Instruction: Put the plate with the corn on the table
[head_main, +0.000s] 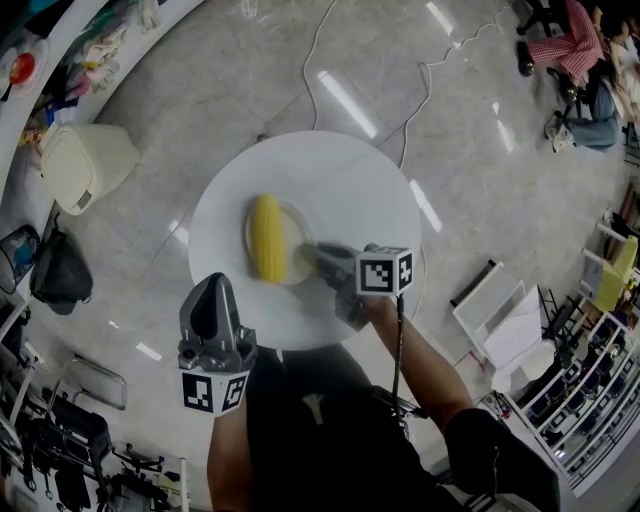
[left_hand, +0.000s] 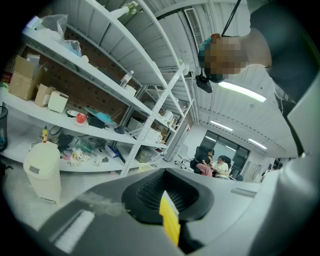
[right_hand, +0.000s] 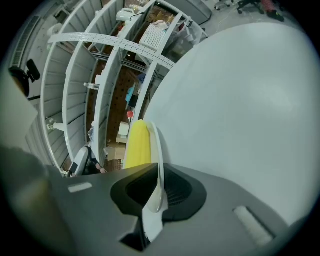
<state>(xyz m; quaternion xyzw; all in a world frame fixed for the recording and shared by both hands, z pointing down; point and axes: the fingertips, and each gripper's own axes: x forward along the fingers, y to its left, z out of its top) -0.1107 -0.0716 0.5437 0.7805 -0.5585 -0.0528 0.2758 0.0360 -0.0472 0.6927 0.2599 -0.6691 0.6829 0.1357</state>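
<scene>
No legible text, brand, number or sign in any view. Marker cube (head_main: 214, 391) on left gripper (head_main: 213, 288): black-and-white square code only, no characters. Marker cube (head_main: 386, 270) on right gripper (head_main: 310, 256): likewise. Cardboard boxes (left_hand: 22, 77) on shelf: any print too small to read.

A cream bin (head_main: 85, 162) stands on the floor (head_main: 200, 90), a black bag (head_main: 58, 272) nearby.
</scene>
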